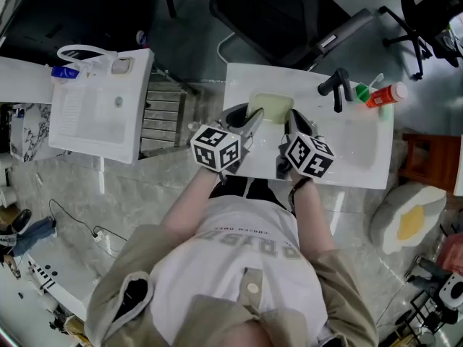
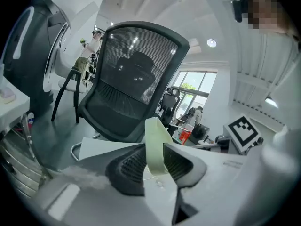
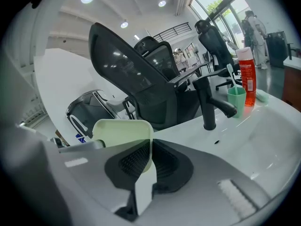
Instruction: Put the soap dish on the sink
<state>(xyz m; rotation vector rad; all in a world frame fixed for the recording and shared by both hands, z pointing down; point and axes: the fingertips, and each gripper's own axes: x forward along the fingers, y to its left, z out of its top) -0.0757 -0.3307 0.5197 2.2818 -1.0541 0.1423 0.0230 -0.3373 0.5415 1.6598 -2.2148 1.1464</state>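
The pale green soap dish (image 1: pixel 270 107) lies at the back left of the white sink (image 1: pixel 354 166), between my two grippers. My left gripper (image 1: pixel 249 118) is at the dish's left rim. In the left gripper view that rim (image 2: pixel 155 145) stands between the jaws, which are slightly apart and loose around it. My right gripper (image 1: pixel 293 120) is at the dish's right side. In the right gripper view its pads (image 3: pixel 134 161) are shut tight on the thin edge of the dish (image 3: pixel 123 131). Whether the dish rests fully on the sink cannot be told.
A black faucet (image 1: pixel 335 87) stands at the sink's back, with a green cup (image 1: pixel 364 91) and a red bottle (image 1: pixel 387 94) to its right. A second white sink unit (image 1: pixel 101 107) stands to the left. A black office chair (image 1: pixel 289 13) is behind the sink.
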